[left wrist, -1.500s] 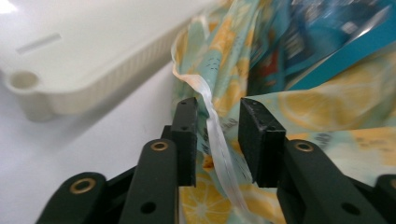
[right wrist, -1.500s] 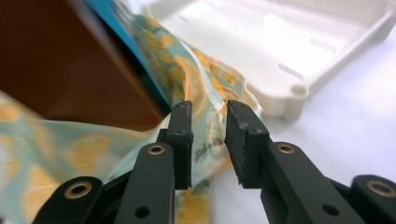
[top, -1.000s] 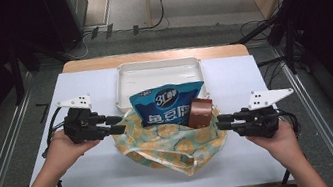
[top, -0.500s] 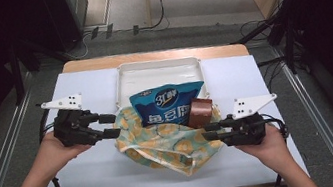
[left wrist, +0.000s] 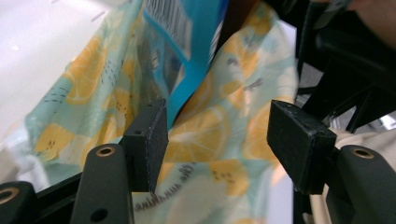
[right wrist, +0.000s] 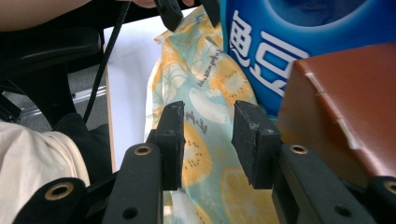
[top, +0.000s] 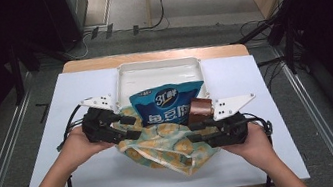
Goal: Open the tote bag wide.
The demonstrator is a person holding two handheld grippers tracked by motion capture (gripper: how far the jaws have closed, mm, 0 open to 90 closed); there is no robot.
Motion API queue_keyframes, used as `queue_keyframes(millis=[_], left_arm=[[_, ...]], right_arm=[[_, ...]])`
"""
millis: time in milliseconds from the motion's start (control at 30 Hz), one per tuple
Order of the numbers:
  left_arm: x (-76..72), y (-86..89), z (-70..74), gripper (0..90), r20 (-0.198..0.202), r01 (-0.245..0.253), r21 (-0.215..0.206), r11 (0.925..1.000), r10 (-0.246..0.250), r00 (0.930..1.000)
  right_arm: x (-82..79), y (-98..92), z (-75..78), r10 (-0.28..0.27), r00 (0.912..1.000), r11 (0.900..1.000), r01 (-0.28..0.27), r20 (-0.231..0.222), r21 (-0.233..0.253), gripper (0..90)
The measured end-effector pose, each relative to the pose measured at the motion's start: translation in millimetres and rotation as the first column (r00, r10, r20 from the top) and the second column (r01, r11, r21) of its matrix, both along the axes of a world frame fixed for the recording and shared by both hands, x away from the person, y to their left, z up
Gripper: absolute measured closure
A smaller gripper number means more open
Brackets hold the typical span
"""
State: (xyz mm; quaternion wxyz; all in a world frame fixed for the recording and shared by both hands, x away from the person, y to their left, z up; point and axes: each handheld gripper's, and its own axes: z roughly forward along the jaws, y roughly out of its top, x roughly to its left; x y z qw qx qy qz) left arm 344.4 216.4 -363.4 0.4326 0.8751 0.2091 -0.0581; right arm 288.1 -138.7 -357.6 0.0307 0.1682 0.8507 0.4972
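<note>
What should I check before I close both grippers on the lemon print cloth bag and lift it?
1. Left gripper open: ok, its jaws stand wide apart.
2. Right gripper open: ok, there is a gap between its jaws.
3. Cloth bag between the left jaws: ok, fabric lies in the gap in the left gripper view.
4. Cloth between the right jaws: ok, fabric lies in the gap in the right gripper view.
5. Blue snack bag clear of the left jaws: cannot tell, its edge runs close to one pad.
6. Brown packet clear of the right jaws: cannot tell, it sits right beside one pad.
</note>
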Motion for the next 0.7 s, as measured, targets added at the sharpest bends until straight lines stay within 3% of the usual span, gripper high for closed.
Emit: queue_keyframes(millis=[133, 300, 467, 500, 600, 700], left_arm=[[3.0, -2.4, -9.4, 41.0, -0.03, 0.0, -0.011, 0.9999, 0.0, 0.9995], [3.0, -3.1, -15.2, 45.1, -0.041, -0.006, -0.006, 1.0, 0.006, 0.9992], [0.8, -5.2, -17.1, 61.9, -0.046, 0.004, 0.025, 0.9997, -0.003, 0.9989], [-0.2, -4.6, -16.7, 71.4, -0.048, 0.009, 0.021, 0.9997, -0.008, 0.9988], [-4.4, -2.7, -14.9, 87.3, -0.046, 0.012, 0.023, 0.9997, -0.011, 0.9989], [-10.3, 0.3, -14.5, 90.0, -0.055, 0.024, 0.014, 0.9996, -0.024, 0.9982]], right_arm=[[-2.0, 5.4, -1.7, 0.006, 0.9997, 1.0, -0.006, 0.022, 0.009, 61.8], [-8.9, 12.6, -0.8, 0.022, 0.9994, 1.0, -0.022, 0.028, 0.011, 60.5], [-15.0, 21.8, -1.0, -0.009, 0.9984, 1.0, 0.009, 0.056, -0.007, 60.6], [-16.0, 21.5, -1.3, -0.005, 0.9985, 1.0, 0.005, 0.054, -0.003, 60.8], [-18.1, 13.2, -2.3, -0.022, 0.9987, 1.0, 0.022, 0.047, 0.014, 61.6], [-19.9, -2.4, -6.1, -0.058, 0.9975, 0.998, 0.058, 0.04, 0.014, 62.6]])
